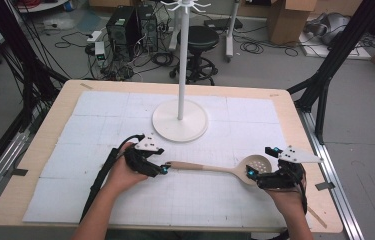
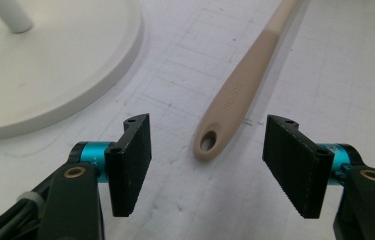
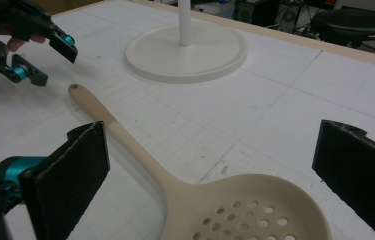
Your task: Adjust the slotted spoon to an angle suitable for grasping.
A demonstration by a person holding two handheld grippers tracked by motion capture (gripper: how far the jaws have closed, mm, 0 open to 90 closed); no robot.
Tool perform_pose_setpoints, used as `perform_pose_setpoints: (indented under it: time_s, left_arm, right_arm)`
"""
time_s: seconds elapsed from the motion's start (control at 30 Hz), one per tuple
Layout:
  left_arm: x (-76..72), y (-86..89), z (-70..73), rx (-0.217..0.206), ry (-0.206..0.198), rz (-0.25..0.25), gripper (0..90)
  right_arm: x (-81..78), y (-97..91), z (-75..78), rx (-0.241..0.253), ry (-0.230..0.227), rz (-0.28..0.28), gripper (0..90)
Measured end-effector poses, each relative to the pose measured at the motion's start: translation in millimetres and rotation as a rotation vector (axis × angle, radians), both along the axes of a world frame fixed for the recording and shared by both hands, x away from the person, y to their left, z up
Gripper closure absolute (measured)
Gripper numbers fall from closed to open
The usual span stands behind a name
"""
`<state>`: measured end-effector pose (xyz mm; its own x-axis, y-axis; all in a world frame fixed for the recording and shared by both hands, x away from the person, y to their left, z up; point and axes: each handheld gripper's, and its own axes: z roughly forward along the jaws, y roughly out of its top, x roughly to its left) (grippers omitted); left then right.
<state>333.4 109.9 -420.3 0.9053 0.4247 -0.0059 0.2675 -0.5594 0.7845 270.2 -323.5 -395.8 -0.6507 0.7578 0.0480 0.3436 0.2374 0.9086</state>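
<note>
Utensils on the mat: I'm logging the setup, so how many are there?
1. A beige slotted spoon lies flat on the white mat, handle end toward the left gripper, perforated bowl by the right gripper. None seem hidden.

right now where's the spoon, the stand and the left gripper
spoon [image 2: 235, 95], left gripper view, on the handle
stand [image 1: 180, 120], high view, on the round base
left gripper [image 1: 164, 169], high view, between its open jaw tips
</note>
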Motion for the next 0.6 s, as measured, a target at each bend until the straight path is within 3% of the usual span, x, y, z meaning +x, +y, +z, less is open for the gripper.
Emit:
perform_pose_setpoints:
  time_s: [0.3, 0.6]
  left_arm:
    - [-6.7, 44.1, 7.5, -0.138, 0.006, 0.053, 30.6]
    - [-7.5, 69.2, 18.9, -0.250, -0.018, 0.081, 21.5]
  right_arm:
    - [-0.4, 3.0, 1.1, -0.003, -0.001, 0.010, 0.4]
    - [0.6, 4.2, 2.2, -0.001, -0.003, 0.010, 0.4]
